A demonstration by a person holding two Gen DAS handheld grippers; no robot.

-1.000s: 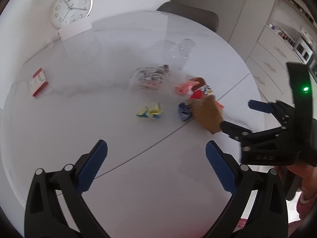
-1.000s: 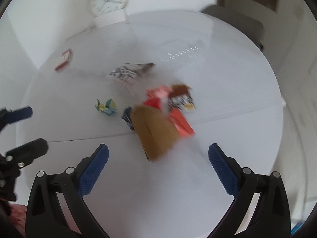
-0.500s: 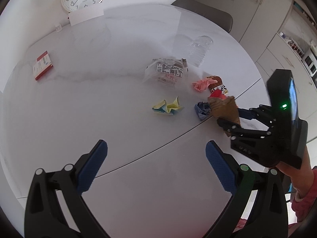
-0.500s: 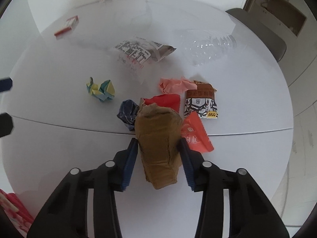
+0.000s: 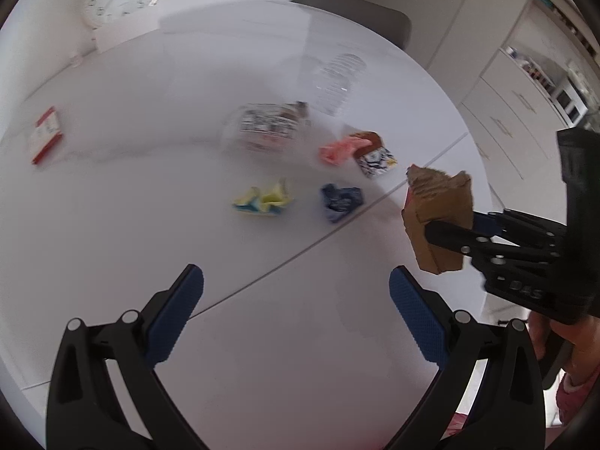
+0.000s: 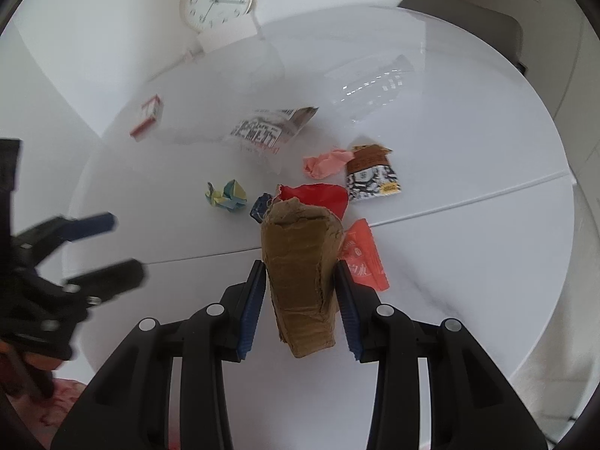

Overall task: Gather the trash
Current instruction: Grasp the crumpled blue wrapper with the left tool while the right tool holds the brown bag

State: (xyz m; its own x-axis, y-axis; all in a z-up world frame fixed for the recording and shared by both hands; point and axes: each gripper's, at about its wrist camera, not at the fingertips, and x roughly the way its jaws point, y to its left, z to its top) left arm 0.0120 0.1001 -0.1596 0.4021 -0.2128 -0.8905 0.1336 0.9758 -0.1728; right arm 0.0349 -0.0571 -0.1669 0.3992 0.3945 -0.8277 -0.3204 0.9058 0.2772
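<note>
Beneath my claws spreads the round, glossy white table (image 6: 468,262). My right claw (image 6: 298,296) is clamped on a creased brown cardboard carton (image 6: 302,262), lifted clear of the tabletop. My left claw (image 5: 296,296) hangs spread apart, holding nothing. Ahead of it lie a crumpled yellow paper (image 5: 262,200) and a dark blue wad (image 5: 340,200).
</note>
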